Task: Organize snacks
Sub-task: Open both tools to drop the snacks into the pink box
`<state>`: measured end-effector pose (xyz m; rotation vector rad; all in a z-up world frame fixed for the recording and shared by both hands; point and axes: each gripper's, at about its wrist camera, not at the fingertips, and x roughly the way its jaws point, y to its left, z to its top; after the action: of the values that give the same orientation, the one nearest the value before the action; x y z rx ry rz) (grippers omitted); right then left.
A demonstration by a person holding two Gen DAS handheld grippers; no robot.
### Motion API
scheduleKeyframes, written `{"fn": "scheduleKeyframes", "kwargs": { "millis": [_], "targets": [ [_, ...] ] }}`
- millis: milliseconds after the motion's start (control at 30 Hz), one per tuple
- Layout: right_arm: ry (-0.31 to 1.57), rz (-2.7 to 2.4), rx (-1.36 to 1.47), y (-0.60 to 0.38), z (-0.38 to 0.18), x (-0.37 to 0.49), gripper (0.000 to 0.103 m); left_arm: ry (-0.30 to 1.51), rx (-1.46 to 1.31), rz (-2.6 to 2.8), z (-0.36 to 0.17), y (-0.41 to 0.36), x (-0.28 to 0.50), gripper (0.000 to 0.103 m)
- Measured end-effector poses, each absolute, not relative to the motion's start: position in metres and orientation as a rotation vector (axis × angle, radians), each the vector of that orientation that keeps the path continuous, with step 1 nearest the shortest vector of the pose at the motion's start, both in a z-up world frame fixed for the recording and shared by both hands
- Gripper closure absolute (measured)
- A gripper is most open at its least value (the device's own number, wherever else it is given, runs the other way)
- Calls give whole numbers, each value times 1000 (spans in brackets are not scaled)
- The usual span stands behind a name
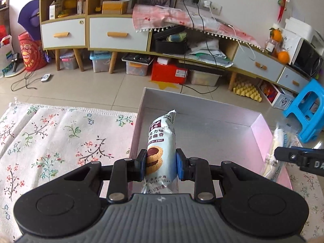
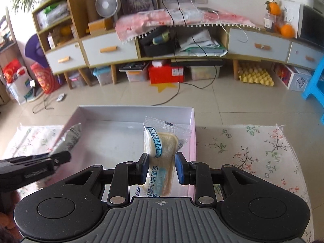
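My left gripper (image 1: 161, 165) is shut on a pale blue cookie packet (image 1: 162, 139) with chocolate tart cookies printed on it, held upright over the left part of a shallow pink box (image 1: 261, 133). My right gripper (image 2: 162, 167) is shut on a clear bread packet (image 2: 162, 147) with blue lettering, held over the right part of the same box (image 2: 192, 141). The right gripper and its bread packet (image 1: 277, 154) show at the right edge of the left wrist view. The left gripper and its cookie packet (image 2: 70, 139) show at the left of the right wrist view.
The box sits on a floral cloth (image 1: 60, 141) covering the table. Beyond lie a tiled floor (image 2: 222, 101), a long TV cabinet (image 2: 182, 46) with drawers and storage bins under it, cables, and a blue stool (image 1: 305, 111) at the right.
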<state>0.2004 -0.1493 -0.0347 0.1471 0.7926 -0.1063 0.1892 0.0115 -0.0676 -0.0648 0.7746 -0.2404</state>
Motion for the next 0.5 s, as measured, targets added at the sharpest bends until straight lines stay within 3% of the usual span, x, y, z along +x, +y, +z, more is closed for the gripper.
{"fn": "scheduleKeyframes", "kwargs": {
  "millis": [233,300,367,500],
  "targets": [
    [807,-136,150,-153,-44,202,73,752,-57,-228,-65,11,189,75],
    [805,-136,190,-160,-38,197,68,729,-61,-233,-59,14,185,73],
    [804,-143,250,-168,-32,190,64,725,-74,-239,-52,18,181,64],
    [801,-120,303,-177,-14,169,58,719,-117,-245,-34,25,170,62]
  ]
}}
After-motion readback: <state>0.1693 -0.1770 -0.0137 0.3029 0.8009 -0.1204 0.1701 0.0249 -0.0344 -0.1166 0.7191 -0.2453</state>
